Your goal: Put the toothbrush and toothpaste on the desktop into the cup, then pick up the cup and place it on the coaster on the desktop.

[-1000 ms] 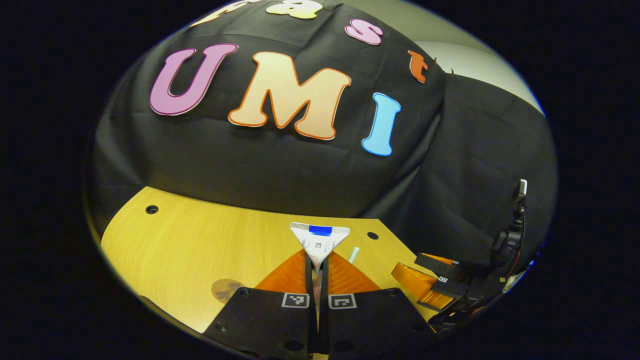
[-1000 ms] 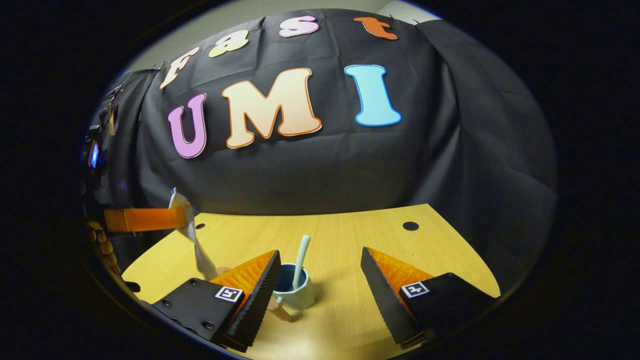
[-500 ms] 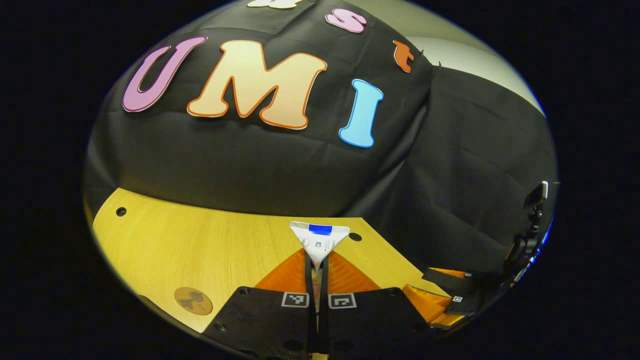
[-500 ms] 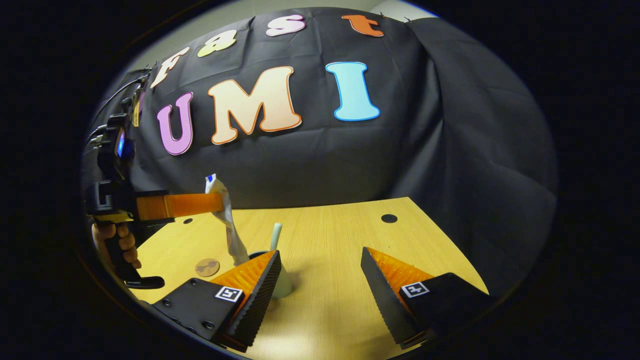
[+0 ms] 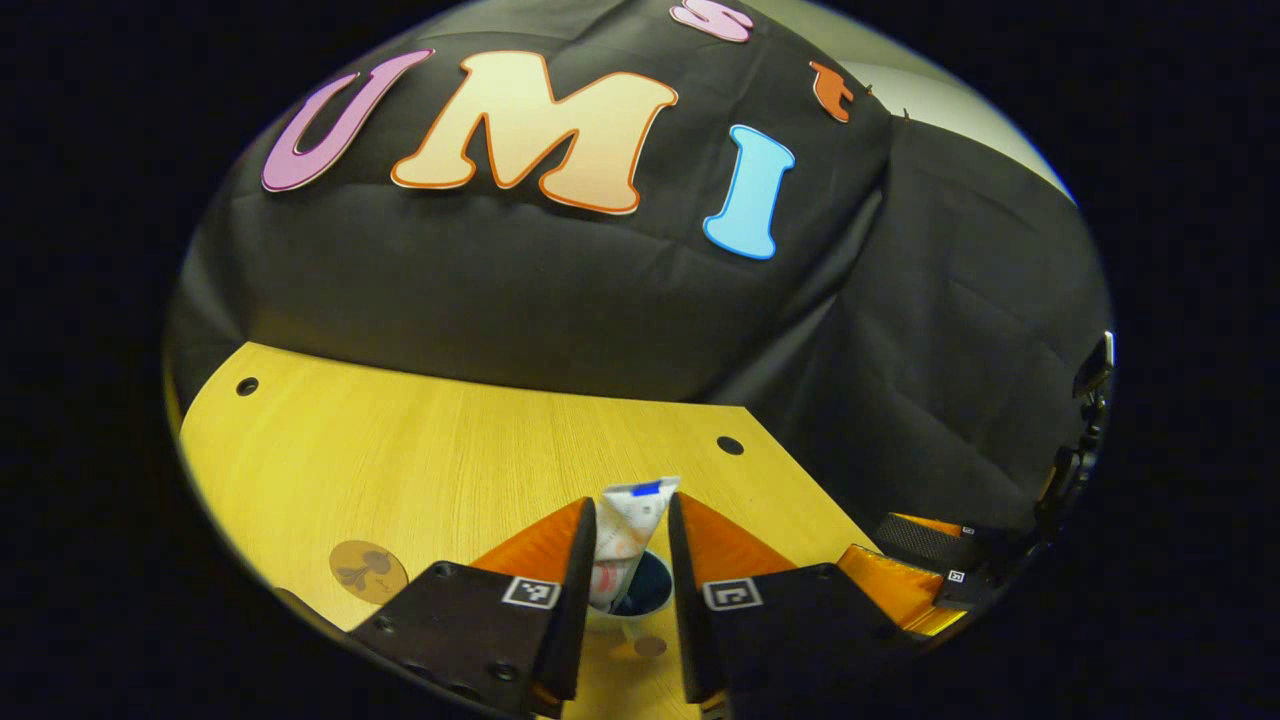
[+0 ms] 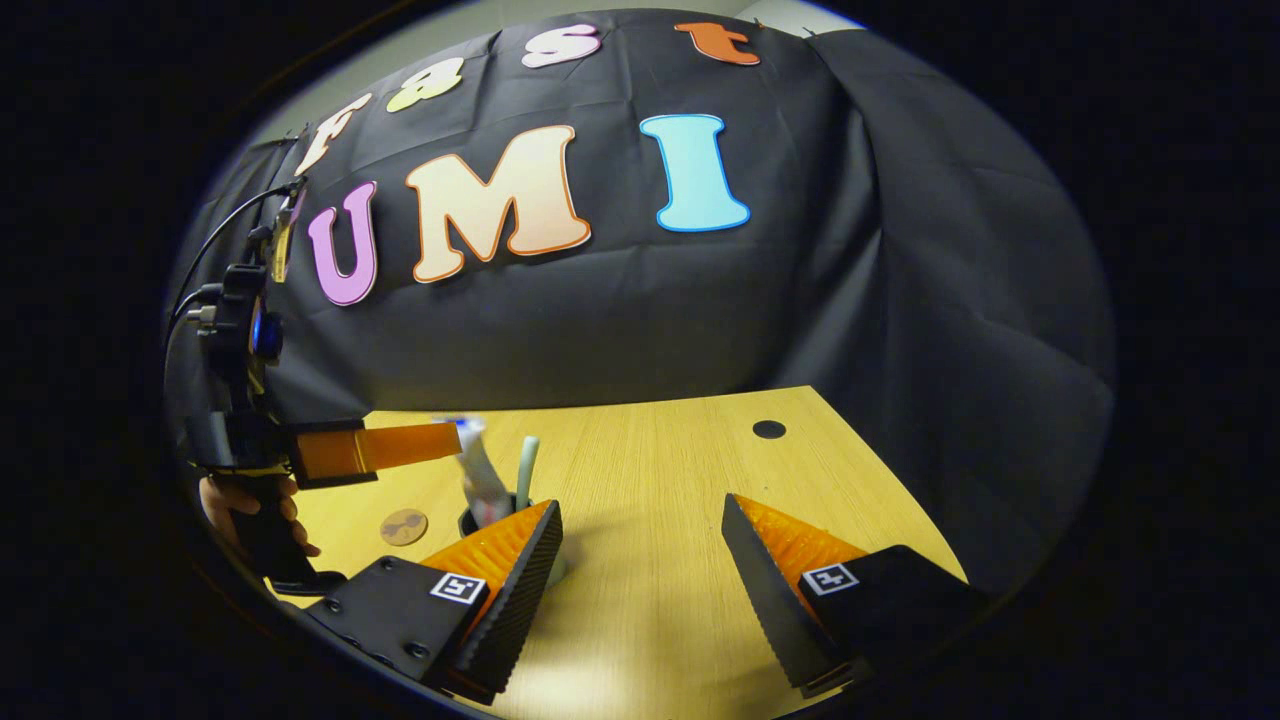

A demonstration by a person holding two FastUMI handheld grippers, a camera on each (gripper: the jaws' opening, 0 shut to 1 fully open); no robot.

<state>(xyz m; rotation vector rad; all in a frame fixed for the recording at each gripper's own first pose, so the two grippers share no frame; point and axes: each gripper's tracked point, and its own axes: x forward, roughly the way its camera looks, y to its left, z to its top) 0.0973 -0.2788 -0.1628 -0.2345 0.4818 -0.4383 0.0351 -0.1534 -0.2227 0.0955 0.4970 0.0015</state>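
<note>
The white toothpaste tube [image 5: 622, 535] has been released into the dark-lined cup [image 5: 640, 598] by the now parted left claw [image 5: 628, 560], while the right claw [image 6: 640, 540] is kept wide open and empty.

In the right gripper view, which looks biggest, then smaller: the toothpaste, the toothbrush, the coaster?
1. Toothpaste, the widest and tallest.
2. Toothbrush, about as tall but thinner; part is hidden in the cup.
3. Coaster, smallest, though it lies flat.

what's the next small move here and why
Probably lift the left gripper straight up and away from the cup. Its fingers stand apart and the toothpaste sits in the cup between them, beside the toothbrush. That would clear the way for the open right gripper to close on the cup and carry it to the coaster.
</note>
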